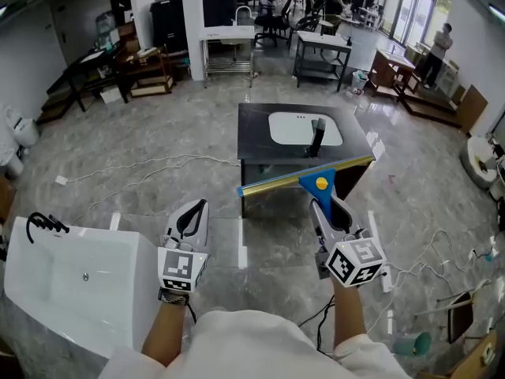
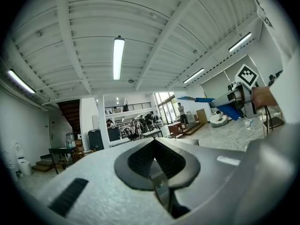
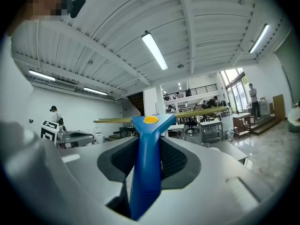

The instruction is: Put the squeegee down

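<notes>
The right gripper has its 2 jaws clamped on the squeegee, pressing the blue handle from both sides. The handle is ribbed plastic, narrow at the grip and flaring into a triangular head with 1 round yellow spot. Across the head runs a long, thin, brass-coloured blade bar, tilted so its right end sits higher in the head view. The squeegee is held up in the air, and in the head view its bar crosses the near edge of a dark, stone-like counter. That counter is square and carries a smooth white oval basin with an upright black faucet.

The left gripper has its jaws pressed together with nothing between them; its pads are black and finely ribbed, set in a matte white shell. It is held apart from the squeegee, beside a glossy white rectangular tub. The floor is polished grey tile with marble veining.
</notes>
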`<state>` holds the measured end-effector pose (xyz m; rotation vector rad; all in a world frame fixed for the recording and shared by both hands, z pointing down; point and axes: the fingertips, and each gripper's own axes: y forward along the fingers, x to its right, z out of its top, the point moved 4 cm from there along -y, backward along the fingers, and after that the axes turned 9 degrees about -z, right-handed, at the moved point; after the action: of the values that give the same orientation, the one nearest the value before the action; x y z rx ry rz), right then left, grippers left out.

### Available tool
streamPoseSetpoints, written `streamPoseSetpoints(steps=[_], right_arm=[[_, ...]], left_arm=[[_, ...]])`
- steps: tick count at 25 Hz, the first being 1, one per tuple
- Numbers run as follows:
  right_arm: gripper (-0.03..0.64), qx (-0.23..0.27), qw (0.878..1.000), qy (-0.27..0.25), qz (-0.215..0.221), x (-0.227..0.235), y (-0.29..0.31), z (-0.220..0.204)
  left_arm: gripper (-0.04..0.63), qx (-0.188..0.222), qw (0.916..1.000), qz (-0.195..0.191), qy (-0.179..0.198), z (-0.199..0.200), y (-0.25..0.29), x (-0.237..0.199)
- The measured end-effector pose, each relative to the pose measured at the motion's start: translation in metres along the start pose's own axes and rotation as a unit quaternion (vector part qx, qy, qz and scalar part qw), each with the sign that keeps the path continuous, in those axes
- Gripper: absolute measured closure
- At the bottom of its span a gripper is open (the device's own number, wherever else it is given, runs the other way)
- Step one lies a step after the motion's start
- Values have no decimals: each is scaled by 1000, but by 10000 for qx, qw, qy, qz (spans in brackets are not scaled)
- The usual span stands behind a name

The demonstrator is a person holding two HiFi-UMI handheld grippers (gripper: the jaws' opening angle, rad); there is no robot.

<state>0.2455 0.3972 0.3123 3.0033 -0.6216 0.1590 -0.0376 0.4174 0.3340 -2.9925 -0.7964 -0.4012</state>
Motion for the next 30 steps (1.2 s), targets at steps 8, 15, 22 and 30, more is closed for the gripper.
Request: streamPoseSetpoints(steps=[8, 15, 22, 30], right_arm=[[480, -103, 9999, 110, -16, 19, 5, -20], [480, -163, 9996, 141, -189, 37, 41, -29], [480, -181, 9990, 192, -368, 56, 135, -24], [480, -234, 9987, 193, -415, 59, 244, -6]], left_arm=[[591, -55, 9999, 37, -87, -13, 8, 10], [591, -28, 9998, 30, -215, -29, 42, -22], [591, 94, 9998, -48, -152, -41, 118, -95], [591, 30, 9996, -104, -246, -51, 193, -182]])
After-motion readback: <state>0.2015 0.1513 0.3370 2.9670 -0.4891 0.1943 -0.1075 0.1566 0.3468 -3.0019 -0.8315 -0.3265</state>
